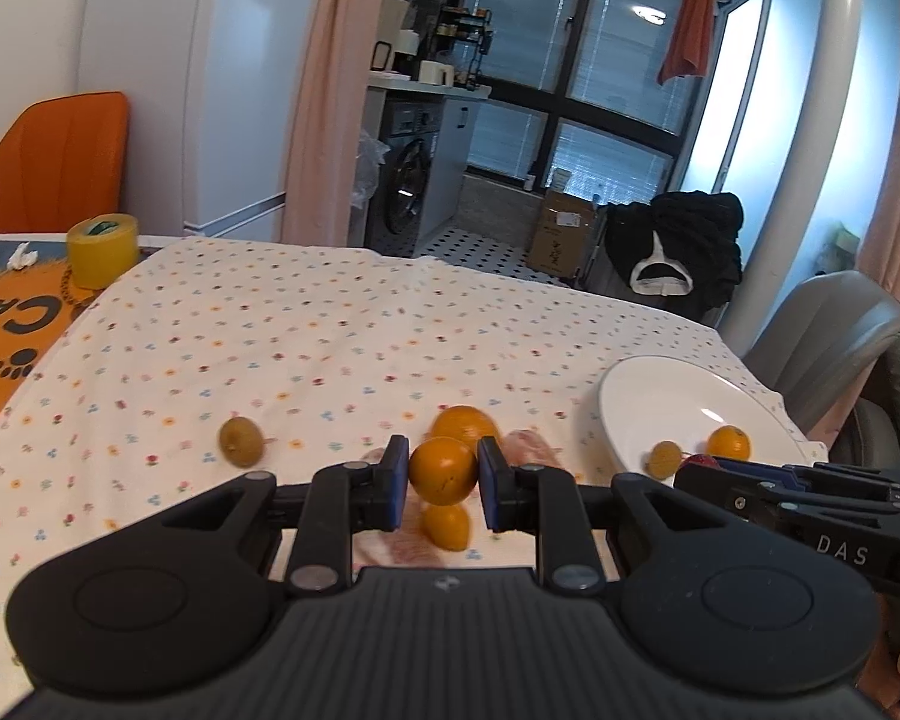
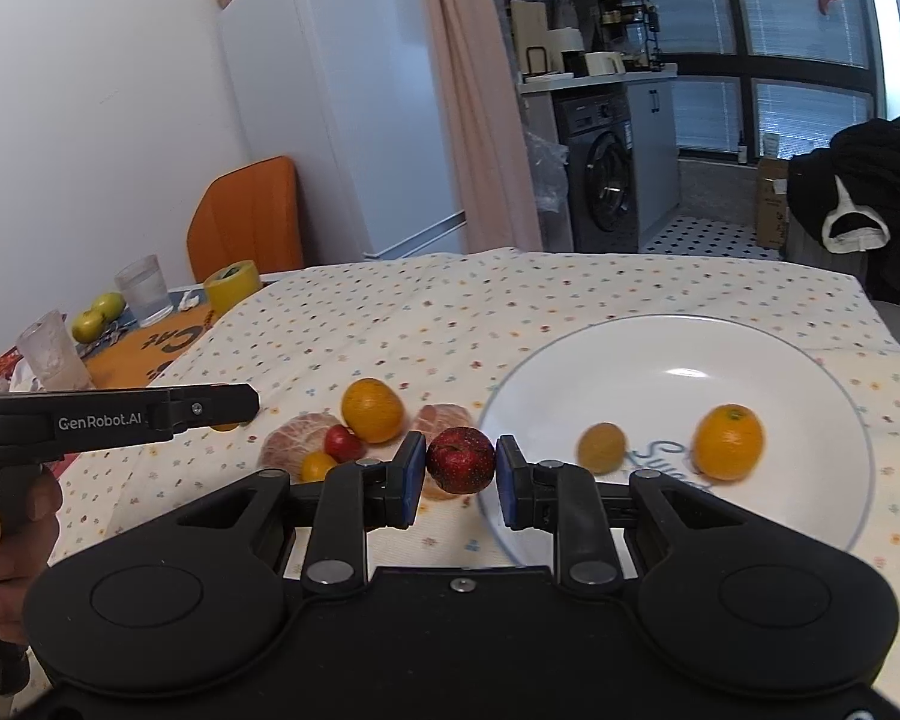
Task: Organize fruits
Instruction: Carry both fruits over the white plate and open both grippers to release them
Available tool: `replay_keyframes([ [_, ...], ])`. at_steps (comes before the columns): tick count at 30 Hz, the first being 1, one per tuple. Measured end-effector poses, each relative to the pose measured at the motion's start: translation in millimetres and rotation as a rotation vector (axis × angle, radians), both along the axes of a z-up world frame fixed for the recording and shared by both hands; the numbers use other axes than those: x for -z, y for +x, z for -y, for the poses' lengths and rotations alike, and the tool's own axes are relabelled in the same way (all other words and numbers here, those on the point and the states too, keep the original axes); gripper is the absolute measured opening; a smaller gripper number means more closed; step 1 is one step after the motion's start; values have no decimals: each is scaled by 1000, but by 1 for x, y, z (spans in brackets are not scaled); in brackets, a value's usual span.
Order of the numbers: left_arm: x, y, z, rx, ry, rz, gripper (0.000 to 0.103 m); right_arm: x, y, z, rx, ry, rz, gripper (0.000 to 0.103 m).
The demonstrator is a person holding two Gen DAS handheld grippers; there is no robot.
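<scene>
Your left gripper [image 1: 439, 483] is clenched on a round orange fruit [image 1: 443, 471], its blue pads pressing both sides, held above the cloth-covered surface [image 1: 270, 330]. Your right gripper [image 2: 457, 474] grasps a dark red fruit [image 2: 461, 459] the same way, right at the near rim of the white plate [image 2: 660, 348]. The plate holds two fruits: a small brownish-green one [image 2: 601, 447] and, right of it, an orange one [image 2: 728, 441] with its stem end turned up. Left of the plate, on the cloth, a larger orange [image 2: 372, 410] sits between two peeled pale segments [image 2: 303, 435], with a small red fruit [image 2: 342, 443] and a small yellow one [image 2: 318, 467] just in front. Farther left stands a yellow tape roll [image 2: 231, 293].
</scene>
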State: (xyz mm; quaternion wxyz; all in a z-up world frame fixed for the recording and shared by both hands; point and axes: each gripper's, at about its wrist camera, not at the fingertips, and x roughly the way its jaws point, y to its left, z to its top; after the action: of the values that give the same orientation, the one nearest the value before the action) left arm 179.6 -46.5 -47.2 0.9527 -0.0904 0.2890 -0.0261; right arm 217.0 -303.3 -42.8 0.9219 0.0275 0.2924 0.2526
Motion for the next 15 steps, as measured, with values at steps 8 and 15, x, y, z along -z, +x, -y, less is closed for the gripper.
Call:
replay_keyframes([
  [8,-4,5,25,47,6,12,23,1,-2,27,56,12,0,24],
  [15,-2,12,48,95,10,12,23,5,-3,51,99,14,-3,24],
])
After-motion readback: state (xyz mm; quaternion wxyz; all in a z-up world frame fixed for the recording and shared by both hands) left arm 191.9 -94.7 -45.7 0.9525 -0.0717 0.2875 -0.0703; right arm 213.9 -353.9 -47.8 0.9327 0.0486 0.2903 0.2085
